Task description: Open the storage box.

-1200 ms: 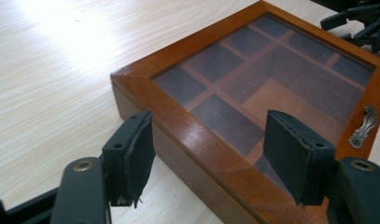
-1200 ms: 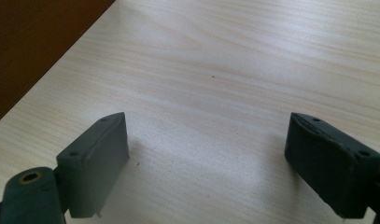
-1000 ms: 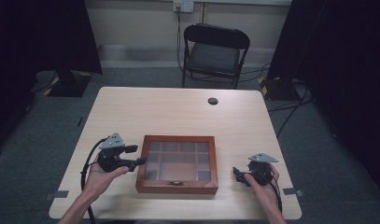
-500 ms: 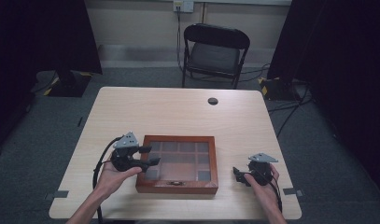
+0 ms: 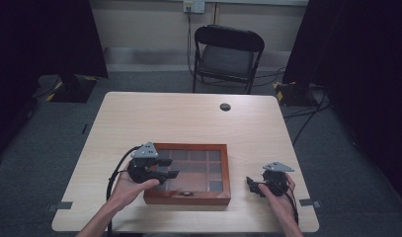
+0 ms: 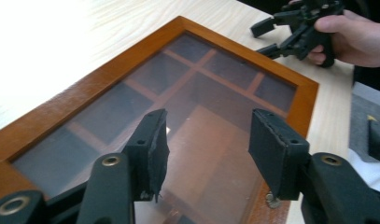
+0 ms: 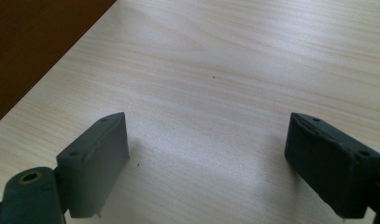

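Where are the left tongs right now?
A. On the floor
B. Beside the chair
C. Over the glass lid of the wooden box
C: in the high view the left tongs hang over the wooden box, open, nothing between them.

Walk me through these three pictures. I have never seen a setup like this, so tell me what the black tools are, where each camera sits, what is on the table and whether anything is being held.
A person sits at a wooden table with a hand-held gripper in each hand: a black tool with two jaws.

One picture comes from a camera overhead. The other two come from cameras riding on the tools, looking along their jaws.

On the table lies a flat wooden box with a glass lid over compartments. Farther back there is a small dark round spot.

The left hand-held gripper hangs over the box's left part. Its jaws have just been closing, yet they stand apart with nothing between them. The right hand-held gripper sits to the right of the box, open over bare wood. Nothing is held.
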### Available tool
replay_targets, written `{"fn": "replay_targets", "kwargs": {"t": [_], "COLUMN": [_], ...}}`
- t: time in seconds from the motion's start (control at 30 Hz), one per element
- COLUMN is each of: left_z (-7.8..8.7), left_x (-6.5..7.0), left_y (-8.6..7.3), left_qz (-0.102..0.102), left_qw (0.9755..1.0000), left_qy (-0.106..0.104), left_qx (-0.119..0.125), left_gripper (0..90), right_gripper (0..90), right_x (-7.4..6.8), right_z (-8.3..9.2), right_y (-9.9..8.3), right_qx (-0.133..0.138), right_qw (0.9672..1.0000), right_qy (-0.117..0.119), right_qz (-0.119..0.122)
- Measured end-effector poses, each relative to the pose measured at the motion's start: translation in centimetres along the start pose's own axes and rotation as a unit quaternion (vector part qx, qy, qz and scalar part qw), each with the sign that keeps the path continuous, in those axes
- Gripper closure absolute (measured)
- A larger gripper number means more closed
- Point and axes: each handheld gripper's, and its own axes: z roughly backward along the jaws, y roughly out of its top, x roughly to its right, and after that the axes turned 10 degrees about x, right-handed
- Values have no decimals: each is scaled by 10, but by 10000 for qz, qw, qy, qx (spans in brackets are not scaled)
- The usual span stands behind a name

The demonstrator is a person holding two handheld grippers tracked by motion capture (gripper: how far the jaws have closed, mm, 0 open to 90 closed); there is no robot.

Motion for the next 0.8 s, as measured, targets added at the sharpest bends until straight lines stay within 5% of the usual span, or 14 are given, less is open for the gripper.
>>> {"fn": "replay_targets", "kwargs": {"t": [0.43,0.8], "left_z": [-10,-24], "left_x": [12,27], "left_y": [1,-4], "left_qz": [-19,-183], "left_qw": [9988,9947], "left_qy": [-483,-922], "left_qx": [-107,-421], "left_gripper": [590,705], "right_gripper": [129,129], "right_x": [0,0], "right_z": [0,0], "right_y": [0,0], "right_qx": [0,-1], "right_qw": [10000,10000], "right_qy": [2,2], "right_qz": [1,-1]}}
